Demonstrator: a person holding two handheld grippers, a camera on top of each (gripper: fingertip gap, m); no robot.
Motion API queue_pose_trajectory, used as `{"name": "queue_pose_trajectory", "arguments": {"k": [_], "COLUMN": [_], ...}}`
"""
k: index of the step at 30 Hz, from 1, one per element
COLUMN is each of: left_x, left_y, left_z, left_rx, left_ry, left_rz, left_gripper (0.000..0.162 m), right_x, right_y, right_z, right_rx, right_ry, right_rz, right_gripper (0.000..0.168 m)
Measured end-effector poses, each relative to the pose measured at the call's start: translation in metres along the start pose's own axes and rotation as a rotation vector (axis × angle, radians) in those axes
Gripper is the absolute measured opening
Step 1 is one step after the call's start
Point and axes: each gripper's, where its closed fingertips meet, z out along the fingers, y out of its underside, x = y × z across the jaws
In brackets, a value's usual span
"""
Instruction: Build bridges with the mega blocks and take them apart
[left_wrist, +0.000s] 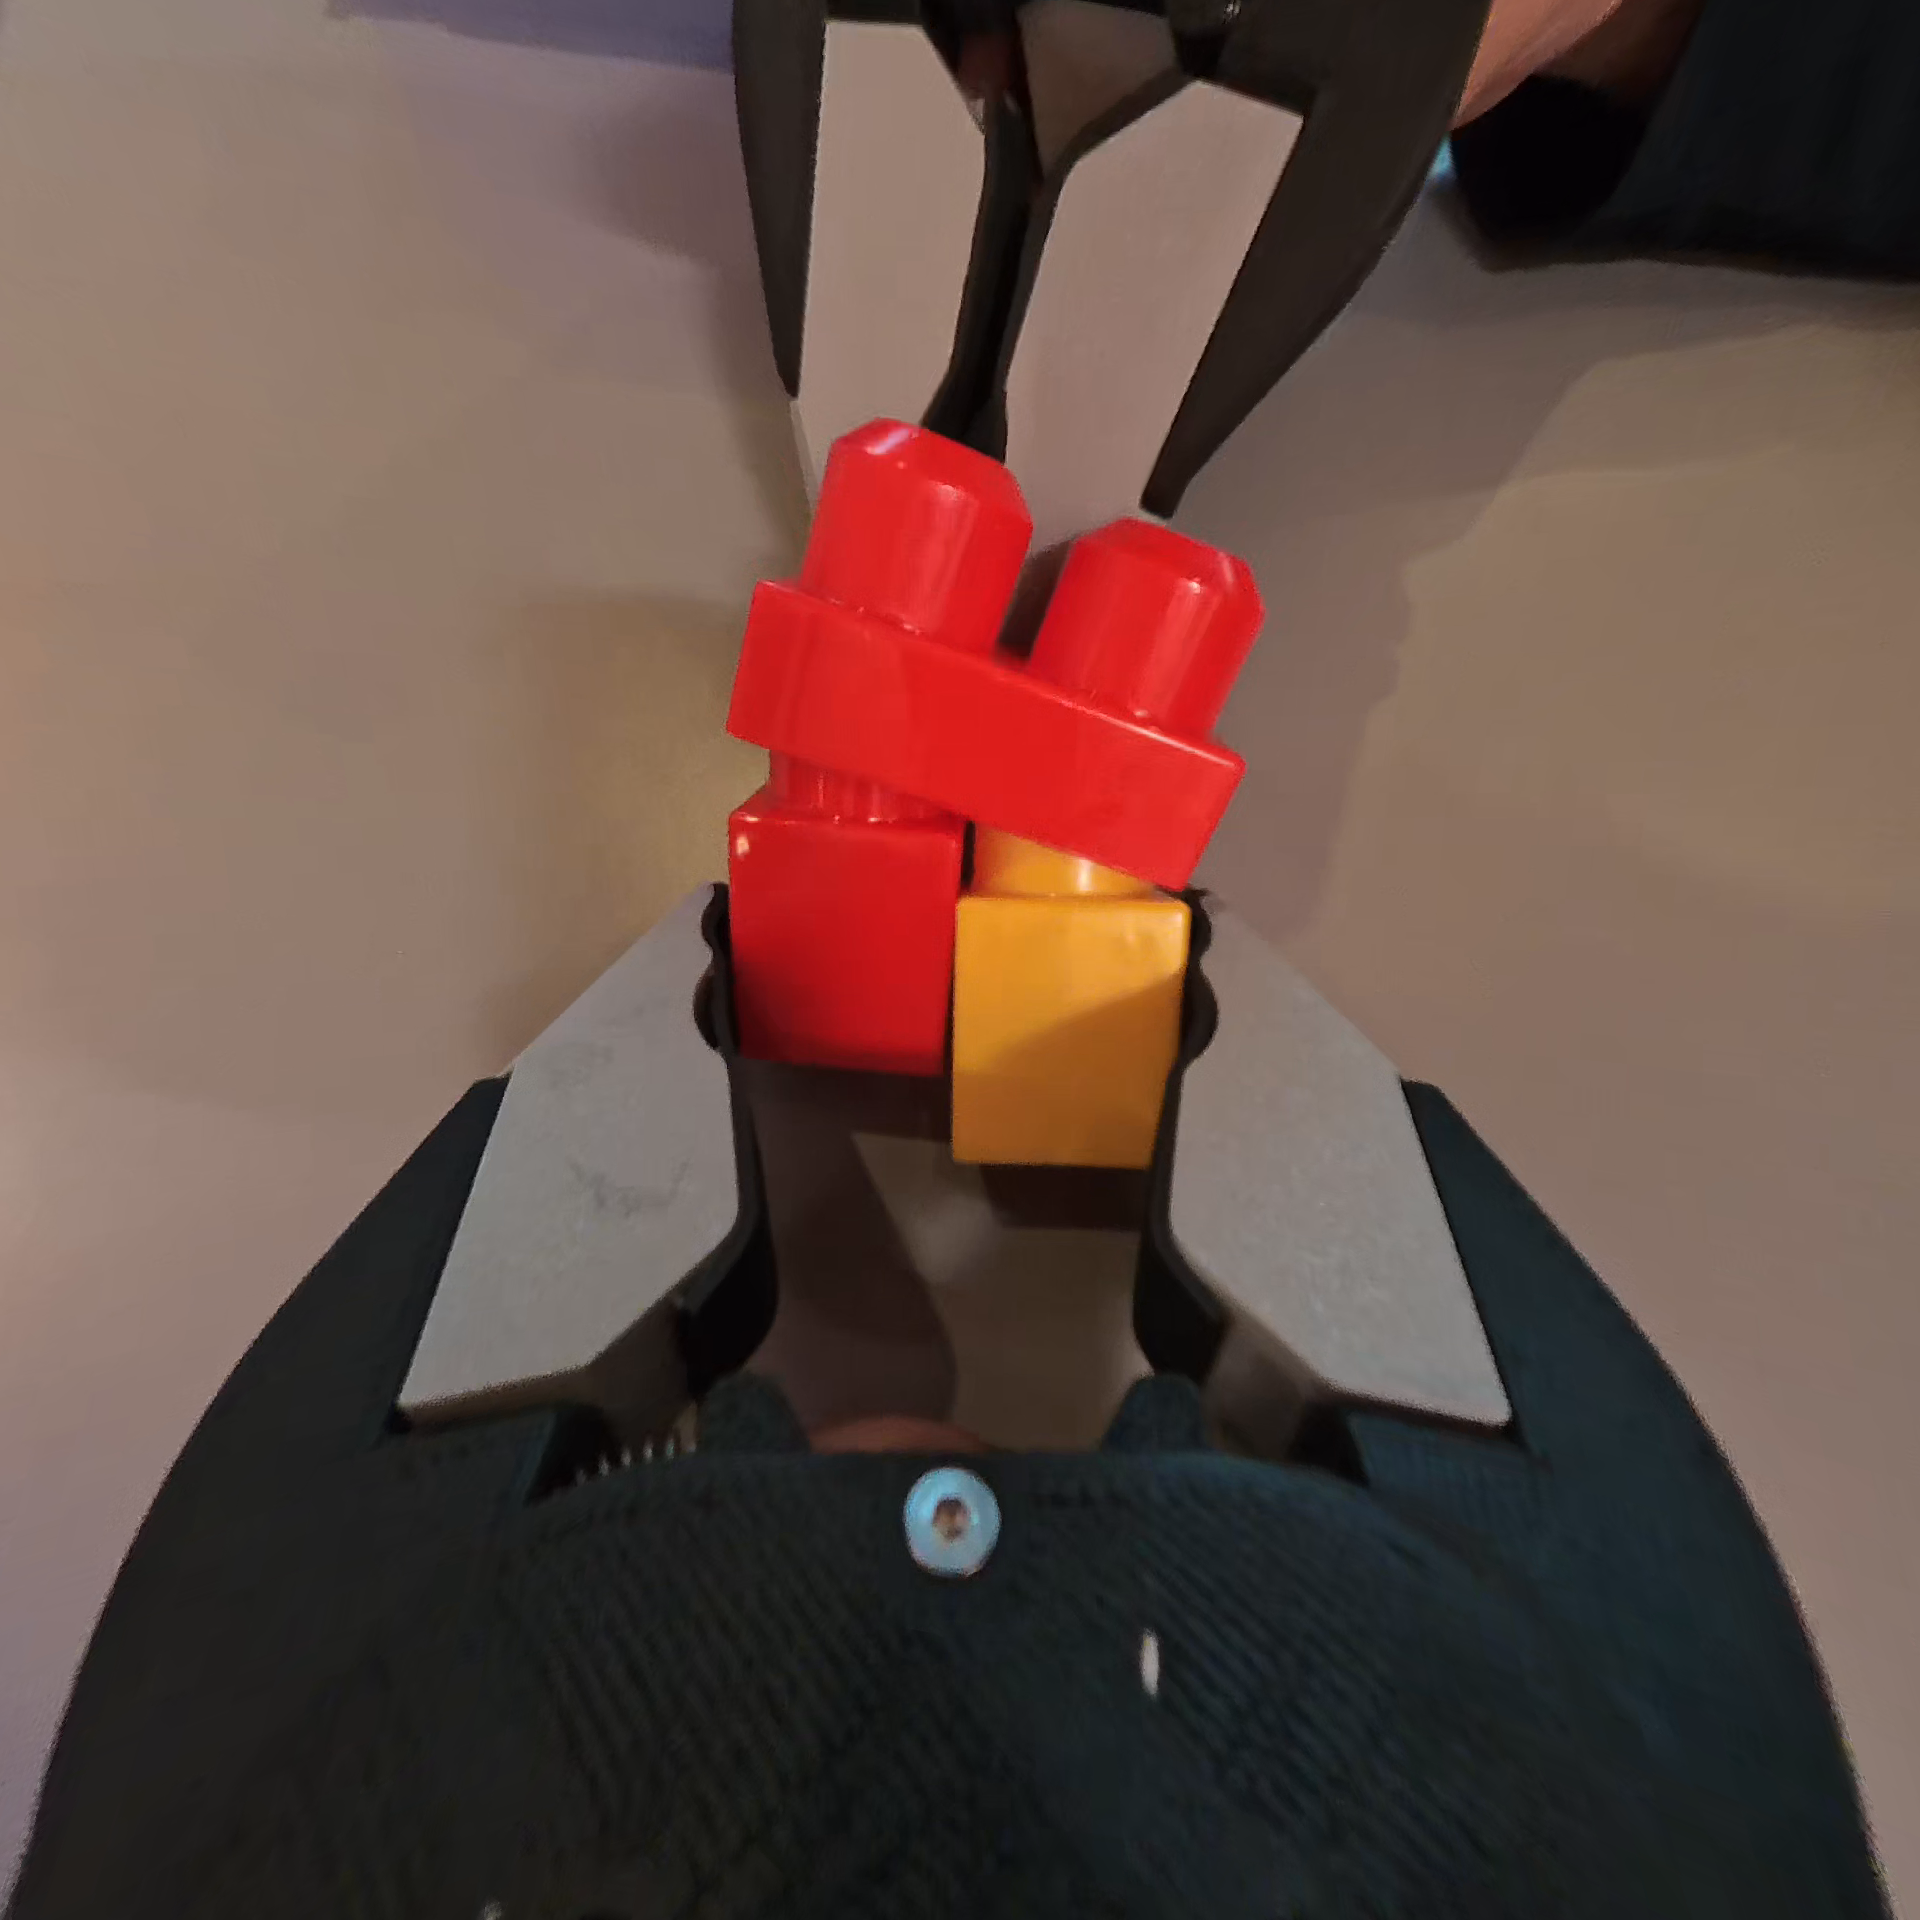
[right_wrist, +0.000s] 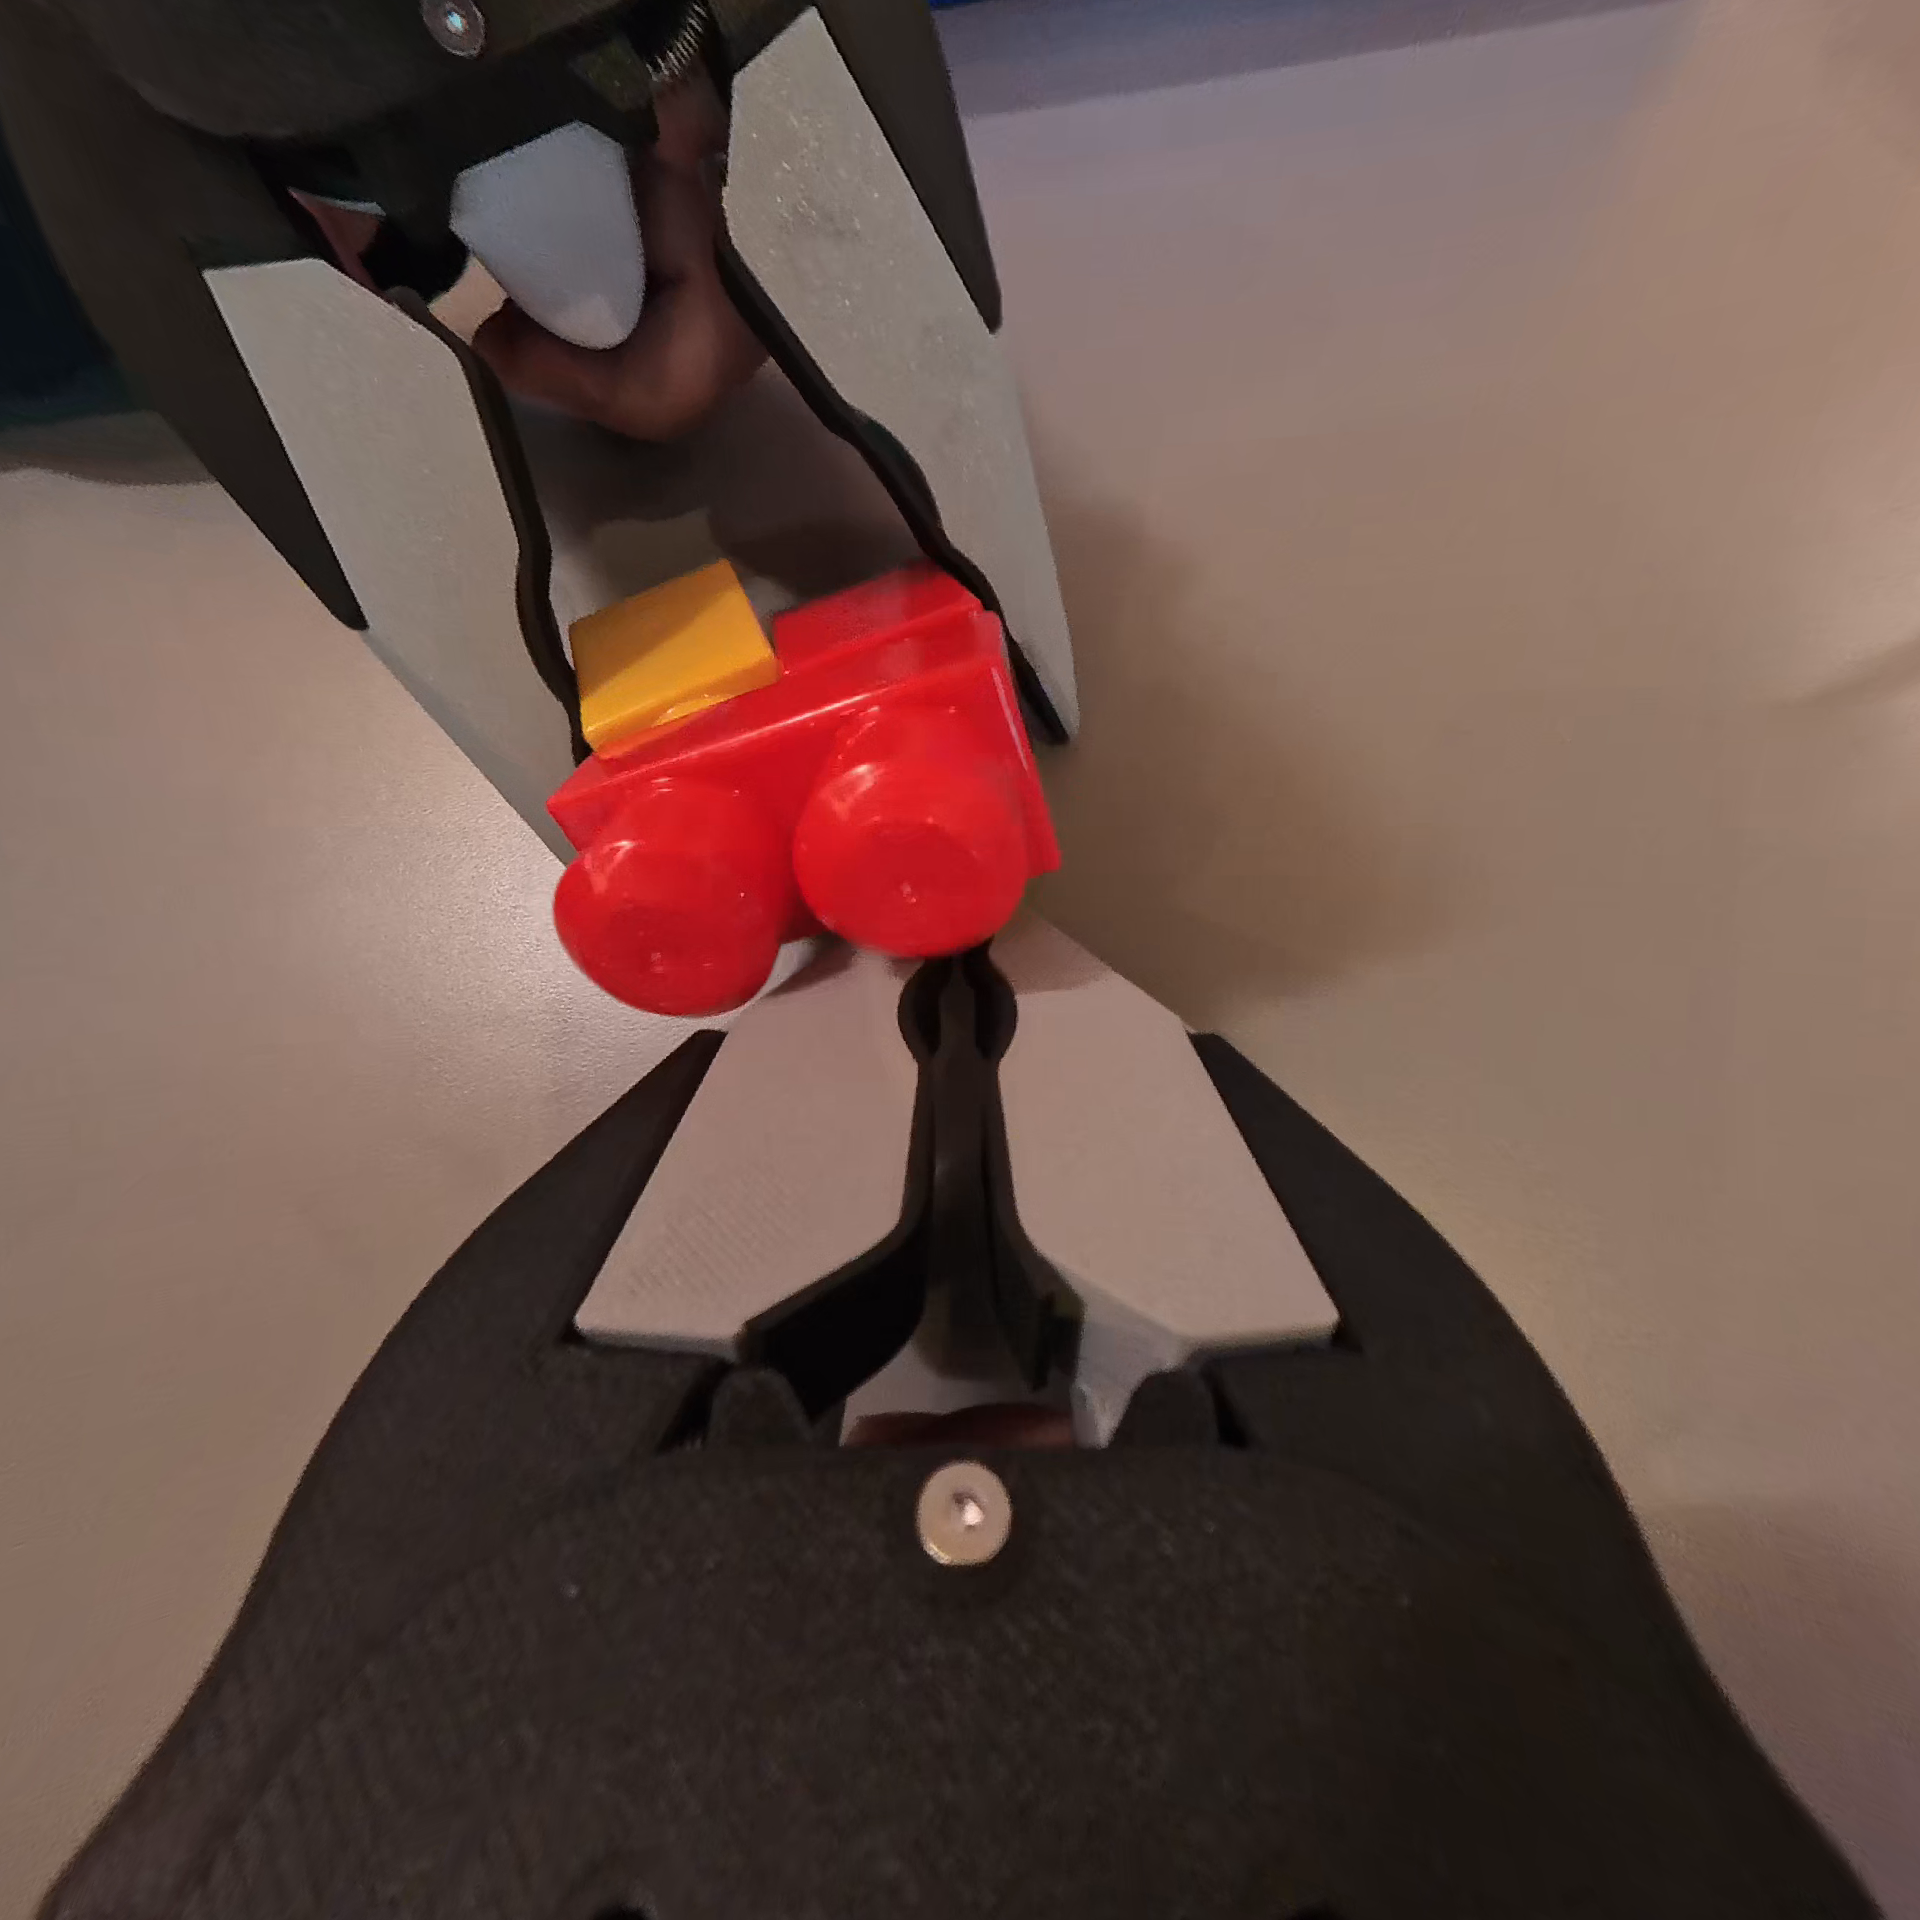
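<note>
My left gripper is shut on two single-stud blocks held side by side: a red one on the left and a yellow one on the right. A red two-stud block sits tilted on top of them, lifted at the red side. My right gripper is shut with nothing between its fingers, and its tips touch one stud of the red two-stud block. It shows from the far side in the left wrist view. The right wrist view also shows the left gripper, the yellow block and the red single block.
A plain beige table lies under everything, with shadows of the grippers on it. A person's finger shows behind the left gripper's fingers. A dark sleeve is at the far right edge. Both grippers' tips are close together, under 4 cm apart.
</note>
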Motion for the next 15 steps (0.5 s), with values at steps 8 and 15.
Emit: {"name": "queue_pose_trajectory", "arguments": {"k": [8, 15], "left_x": [0.0016, -0.0018], "left_y": [-0.0038, -0.0078], "left_z": [0.0022, 0.0044], "left_rx": [0.009, 0.021], "left_ry": [-0.006, -0.043], "left_rz": [0.038, 0.055], "left_gripper": [0.081, 0.080], "right_x": [0.0044, -0.0003], "right_y": [0.0056, 0.0021], "right_z": [-0.0069, -0.0022], "right_rx": [-0.018, -0.005], "right_ry": [-0.002, -0.009], "right_rz": [0.045, 0.032], "right_gripper": [0.000, 0.000]}}
